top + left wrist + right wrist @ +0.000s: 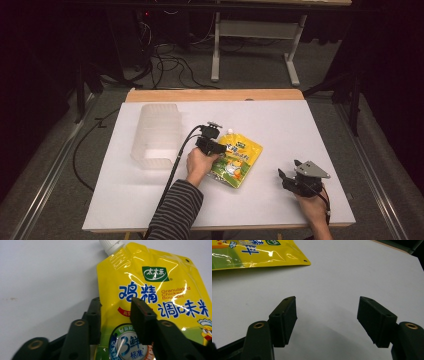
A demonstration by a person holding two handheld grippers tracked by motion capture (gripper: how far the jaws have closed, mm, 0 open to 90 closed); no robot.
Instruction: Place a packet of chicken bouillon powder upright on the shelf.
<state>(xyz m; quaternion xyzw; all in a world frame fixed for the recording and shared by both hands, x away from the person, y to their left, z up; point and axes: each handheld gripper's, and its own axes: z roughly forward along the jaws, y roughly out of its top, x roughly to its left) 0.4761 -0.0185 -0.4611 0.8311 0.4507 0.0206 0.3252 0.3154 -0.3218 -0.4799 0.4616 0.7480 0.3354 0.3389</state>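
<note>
Nearest the person's edge of the white table top (150, 200) we note the right gripper (287, 178), held low at the near right corner; in its own view the two black jaws stand wide apart with bare white surface between them, holding nothing. It sits well apart from the glossy yellow spouted pouch of chicken bouillon (236, 157), which lies off toward its left, only a corner of it entering the right gripper view (257, 252). Moving inward, we find the left gripper (214, 145) at the pouch's left edge, so the left hand (199, 162) is plainly the nearer one. In the left gripper view the left gripper (115, 315) has one jaw beside the pouch's left border on the table and the other over the printed face, the jaws part-open and straddling that edge; we cannot tell whether either pad already touches the film. The pouch (155, 297) lies flat near the table's middle, long axis running from its white screw cap (111, 245) at the far end back toward the person, slightly skewed. We judge a pinch of the side edge is the step in hand. Farther left stands a translucent ribbed plastic bin (156, 135), near the pouch but not touching.
</note>
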